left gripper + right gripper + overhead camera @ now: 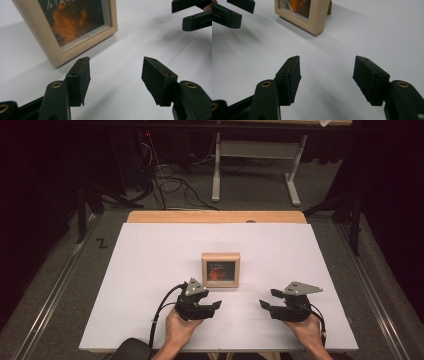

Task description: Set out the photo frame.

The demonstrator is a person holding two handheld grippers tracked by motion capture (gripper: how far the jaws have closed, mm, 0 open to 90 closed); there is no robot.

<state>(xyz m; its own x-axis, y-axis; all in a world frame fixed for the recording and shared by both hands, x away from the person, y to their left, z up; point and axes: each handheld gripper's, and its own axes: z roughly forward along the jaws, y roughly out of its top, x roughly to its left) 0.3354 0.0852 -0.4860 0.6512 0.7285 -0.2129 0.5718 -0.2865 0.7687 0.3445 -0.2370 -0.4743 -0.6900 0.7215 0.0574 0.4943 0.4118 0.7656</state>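
The left gripper (216,304) is resting low over the bench (150,265) with its jaws standing wide apart and holding nothing, and the right gripper (264,304) is doing the same on the other side. They are pointing toward each other, with bare white surface between them.

The frame (220,269) is standing upright near the middle of the bench, just beyond the grippers and a little closer to the left one. Its glass face with the orange picture is looking toward the person, and a small prop is sticking out behind it in the right gripper view (329,7). The frame is nearly square, so I cannot tell a long axis; it seems slightly wider than tall.

I am thinking the risk is tipping. If a jaw is pushing the top edge or the front, the frame may be falling backward over its prop. If only one gripper is pinching one side, the frame could be turning or slipping out, and the glass may be hitting the bench.
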